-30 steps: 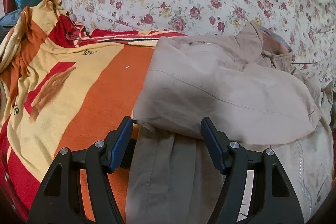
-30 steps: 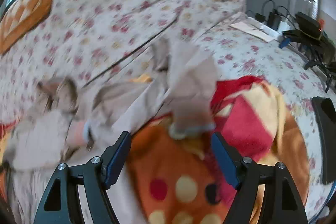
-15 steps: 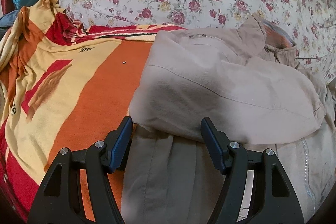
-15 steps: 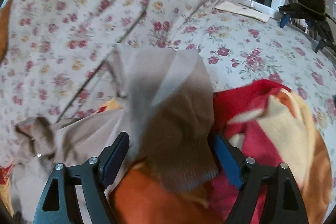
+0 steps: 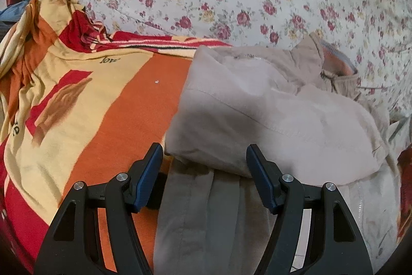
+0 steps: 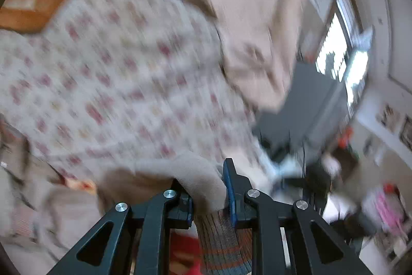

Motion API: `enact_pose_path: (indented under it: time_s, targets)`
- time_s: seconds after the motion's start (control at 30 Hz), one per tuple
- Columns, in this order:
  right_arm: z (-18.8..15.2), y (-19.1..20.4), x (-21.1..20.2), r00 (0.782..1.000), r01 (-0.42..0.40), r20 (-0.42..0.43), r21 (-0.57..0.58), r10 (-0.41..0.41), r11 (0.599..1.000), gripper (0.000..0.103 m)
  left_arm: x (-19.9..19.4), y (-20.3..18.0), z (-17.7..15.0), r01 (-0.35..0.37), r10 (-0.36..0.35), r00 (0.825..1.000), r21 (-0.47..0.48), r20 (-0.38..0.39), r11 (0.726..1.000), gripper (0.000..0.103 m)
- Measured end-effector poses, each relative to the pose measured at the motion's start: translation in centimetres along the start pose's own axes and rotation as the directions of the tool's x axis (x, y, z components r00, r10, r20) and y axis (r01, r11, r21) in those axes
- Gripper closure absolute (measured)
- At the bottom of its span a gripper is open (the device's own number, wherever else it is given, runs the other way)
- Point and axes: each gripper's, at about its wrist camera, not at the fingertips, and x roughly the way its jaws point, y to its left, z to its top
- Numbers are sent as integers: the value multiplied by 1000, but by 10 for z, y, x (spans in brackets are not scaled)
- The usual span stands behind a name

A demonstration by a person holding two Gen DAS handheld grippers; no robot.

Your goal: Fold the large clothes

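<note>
Beige jacket (image 5: 270, 115) lies folded on the orange blanket (image 5: 128, 107). Left gripper (image 5: 204, 161) open, astride the jacket's near edge. Right gripper (image 6: 209, 193) has just been closing, now clamped on the sleeve cuff (image 6: 203, 184).

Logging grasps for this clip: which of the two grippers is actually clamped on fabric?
The right gripper: its jaws have just been closing and pinch the beige jacket's cuff. The left gripper stands open over the folded jacket.

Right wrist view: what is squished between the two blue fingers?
The right gripper has just been closing; its fingers pinch the ribbed knit cuff of the beige fabric jacket. That shows in the right wrist view.
</note>
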Motion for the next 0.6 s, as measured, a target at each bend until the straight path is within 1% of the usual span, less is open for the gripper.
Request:
enact_pose_path:
  time_s: [0.03,0.07,0.1,0.13,0.17,0.2,0.23,0.27,0.33,0.37,0.4,0.43,0.47,0.5,0.53,0.57,0.6]
  targets:
    - [8,3,-10,999,-22,31,-5,22,1000,84,-3,2,1,4,-4,1000,-11,6,1000,36]
    - [20,9,-25,995,-68,72,-10,68,998,84,-5,5,2,8,-7,1000,-20,11,1000,36]
    - [33,18,-41,984,-131,116,-23,133,991,84,-8,8,3,13,-12,1000,-31,16,999,36]
    - [45,31,-57,969,-186,157,-45,190,982,84,-9,10,4,16,-16,1000,-39,19,999,36]
    - [52,40,-67,958,-216,179,-62,223,974,84,-11,13,5,20,-19,1000,-48,22,999,36]
    - [61,57,-82,935,-274,206,-94,288,957,84,-13,16,6,23,-22,999,-58,25,998,36]
    - [67,73,-92,915,-322,215,-120,341,939,84,-15,19,7,27,-26,999,-69,27,997,36]
    - [72,92,-102,890,-377,215,-149,402,914,84,-15,21,8,32,-30,999,-77,26,996,36]
    - [78,131,-118,833,-486,193,-193,519,852,84,-15,28,10,52,-50,999,-102,20,993,36]
    - [76,160,-125,788,-561,157,-215,596,799,84,-15,31,11,60,-59,998,-115,15,991,36]
    - [75,179,-128,762,-601,126,-228,635,766,84,-13,35,12,68,-67,998,-130,10,989,36]
    - [71,199,-131,736,-637,89,-242,671,732,77,-12,38,14,75,-74,997,-141,8,987,36]
    - [64,231,-129,702,-685,6,-268,712,678,70,-11,39,14,82,-82,997,-148,7,986,36]
    - [58,250,-128,692,-701,-49,-286,720,653,56,-10,41,15,95,-95,995,-154,4,984,36]
    - [52,266,-131,684,-711,-89,-303,724,635,54,-9,42,16,111,-112,994,-159,0,981,36]
    - [45,275,-131,674,-721,-108,-313,731,618,53,-8,42,16,128,-131,991,-162,-3,978,36]
    - [37,280,-134,669,-725,-119,-323,734,609,52,-7,42,17,156,-160,987,-168,-7,973,36]
